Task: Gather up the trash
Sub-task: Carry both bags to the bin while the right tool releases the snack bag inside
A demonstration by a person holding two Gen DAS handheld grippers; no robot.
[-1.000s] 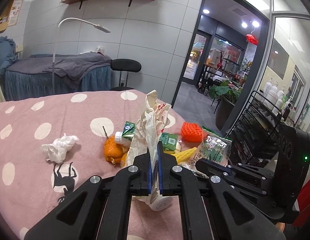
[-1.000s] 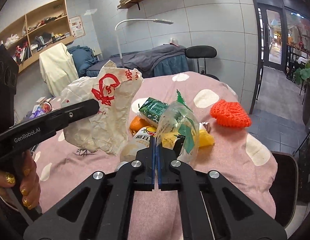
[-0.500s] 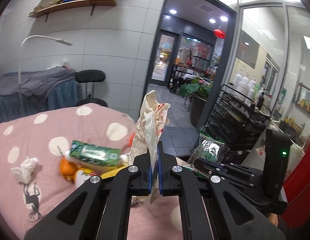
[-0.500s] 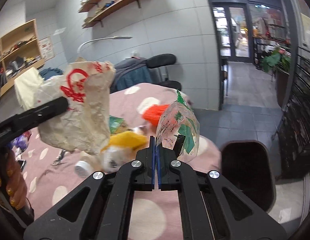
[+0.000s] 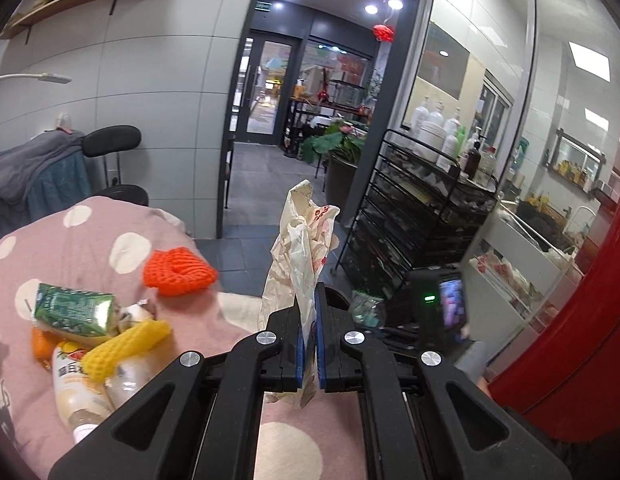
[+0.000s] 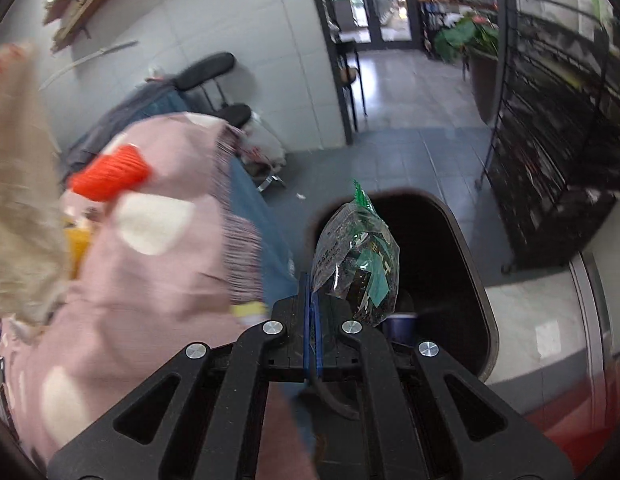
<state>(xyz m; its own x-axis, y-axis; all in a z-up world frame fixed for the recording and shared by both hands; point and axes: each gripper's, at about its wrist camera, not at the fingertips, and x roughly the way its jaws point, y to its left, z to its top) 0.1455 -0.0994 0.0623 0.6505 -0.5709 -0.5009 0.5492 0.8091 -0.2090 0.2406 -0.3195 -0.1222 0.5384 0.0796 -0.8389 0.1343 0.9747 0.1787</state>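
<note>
The left gripper [image 5: 307, 344] has its jaws closed on a crumpled paper bag [image 5: 298, 256]. The right gripper [image 6: 312, 336] pinches a clear plastic wrapper [image 6: 356, 264] above what seems a black trash bin [image 6: 470, 280].

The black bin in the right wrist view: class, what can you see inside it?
Inside the black bin mostly darkness shows. The clear wrapper in the right gripper covers part of the opening; beside it sits something dark blue. The bottom is hidden.

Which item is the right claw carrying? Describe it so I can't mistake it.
Look above the black trash bin beside the pink polka-dot bed. The right claw pinches a clear crinkled plastic wrapper with green print, unlike the left claw's cream red-printed bag.
</note>
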